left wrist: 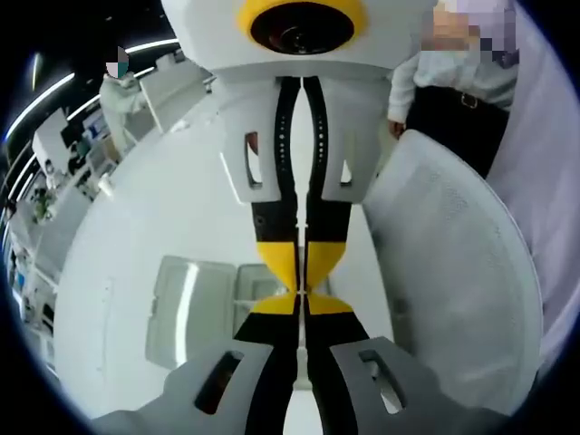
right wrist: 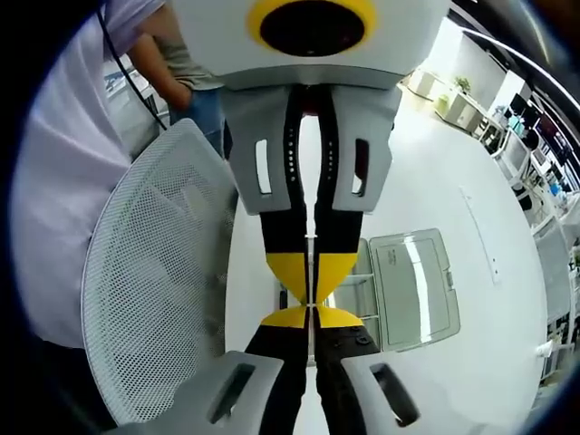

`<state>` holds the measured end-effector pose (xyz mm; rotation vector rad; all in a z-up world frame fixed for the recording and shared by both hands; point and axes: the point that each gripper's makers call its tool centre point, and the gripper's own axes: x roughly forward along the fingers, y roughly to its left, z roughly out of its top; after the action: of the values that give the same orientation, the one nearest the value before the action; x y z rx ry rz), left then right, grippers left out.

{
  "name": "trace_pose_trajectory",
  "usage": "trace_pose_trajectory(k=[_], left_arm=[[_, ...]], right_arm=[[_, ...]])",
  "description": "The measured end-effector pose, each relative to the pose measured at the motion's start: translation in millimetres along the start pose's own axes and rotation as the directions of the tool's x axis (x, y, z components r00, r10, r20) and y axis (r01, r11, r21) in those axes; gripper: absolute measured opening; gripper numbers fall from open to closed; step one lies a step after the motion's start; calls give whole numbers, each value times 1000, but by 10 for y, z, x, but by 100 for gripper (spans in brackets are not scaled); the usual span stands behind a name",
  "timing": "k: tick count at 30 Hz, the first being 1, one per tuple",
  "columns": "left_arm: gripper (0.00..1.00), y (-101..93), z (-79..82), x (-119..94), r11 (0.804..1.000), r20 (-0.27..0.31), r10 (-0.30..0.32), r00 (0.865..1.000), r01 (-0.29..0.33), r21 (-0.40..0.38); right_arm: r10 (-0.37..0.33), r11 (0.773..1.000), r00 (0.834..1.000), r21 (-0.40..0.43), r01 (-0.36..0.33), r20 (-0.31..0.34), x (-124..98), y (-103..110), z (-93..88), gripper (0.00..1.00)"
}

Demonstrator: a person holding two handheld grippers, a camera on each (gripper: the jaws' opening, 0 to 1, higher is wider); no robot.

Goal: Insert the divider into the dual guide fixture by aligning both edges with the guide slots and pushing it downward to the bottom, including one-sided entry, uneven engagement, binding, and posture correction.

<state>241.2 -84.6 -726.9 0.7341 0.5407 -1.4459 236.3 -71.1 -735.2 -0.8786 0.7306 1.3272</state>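
My left gripper point(left wrist: 299, 305) rises from the bottom of the left gripper view, its yellow-tipped black jaws pressed together. My right gripper point(left wrist: 299, 285) comes down from the top and meets it tip to tip, jaws also together. The right gripper view mirrors this, with the right gripper point(right wrist: 313, 317) below and the left gripper point(right wrist: 313, 295) above. A thin pale line runs in the slit between the jaws; I cannot tell whether it is the divider. The clear plastic fixture point(left wrist: 192, 306) point(right wrist: 413, 288) lies on the white table point(left wrist: 154, 208) behind the tips.
A white mesh chair back point(left wrist: 458, 272) point(right wrist: 149, 299) stands close beside the grippers at the table's edge. One person point(left wrist: 462, 86) stands behind the chair; another person point(right wrist: 186, 72) stands past it. Desks with monitors point(left wrist: 54, 154) point(right wrist: 521, 127) line the far side.
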Motion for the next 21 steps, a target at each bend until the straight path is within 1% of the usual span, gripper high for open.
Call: trace_pose_trajectory(k=[4, 5, 6, 7, 8, 10, 12, 15, 18, 19, 21], left_arm=[[0, 22, -25, -20, 1000, 12, 18, 1000, -18, -8], [2, 26, -27, -29, 1000, 19, 22, 1000, -22, -7], [6, 11, -22, -41, 1000, 37, 19, 999, -18, -19], [8, -13, -17, -48, 999, 47, 10, 999, -9, -39], [9, -19, -30, -57, 999, 48, 11, 999, -9, -49], [10, -3, -67, -66, 999, 48, 30, 998, -29, -34], [11, 8, -87, -85, 998, 59, 39, 997, -36, -54], [13, 19, -117, -148, 995, 89, 55, 994, -47, -89], [16, 55, -157, -231, 990, 112, 88, 990, -74, -121], [17, 69, -164, -280, 985, 130, 107, 986, -88, -147], [17, 83, -191, -371, 979, 145, 136, 980, -110, -173]], right_arm=[[-12, 1000, 1000, -1, 12, 0, 13, -12, 12, 0], [-16, 1000, 1000, -2, 16, 1, 12, -20, 16, 0], [-13, 1000, 1000, 2, 13, 7, 5, -29, 29, 0], [-12, 1000, 1000, 16, 11, 20, -2, -34, 55, 0], [-10, 1000, 1000, 20, 10, 23, -9, -40, 64, 0], [-8, 1000, 1000, 14, 8, 23, -3, -48, 71, 0], [-12, 1000, 1000, 8, 11, 20, 6, -56, 72, 0], [-13, 1000, 1000, 8, 13, 26, -1, -69, 81, 0], [-17, 1000, 999, 16, 16, 42, -34, -98, 100, 0], [-17, 1000, 999, 16, 16, 45, -47, -111, 103, 0], [-18, 1000, 999, 25, 17, 47, -59, -138, 108, 0]])
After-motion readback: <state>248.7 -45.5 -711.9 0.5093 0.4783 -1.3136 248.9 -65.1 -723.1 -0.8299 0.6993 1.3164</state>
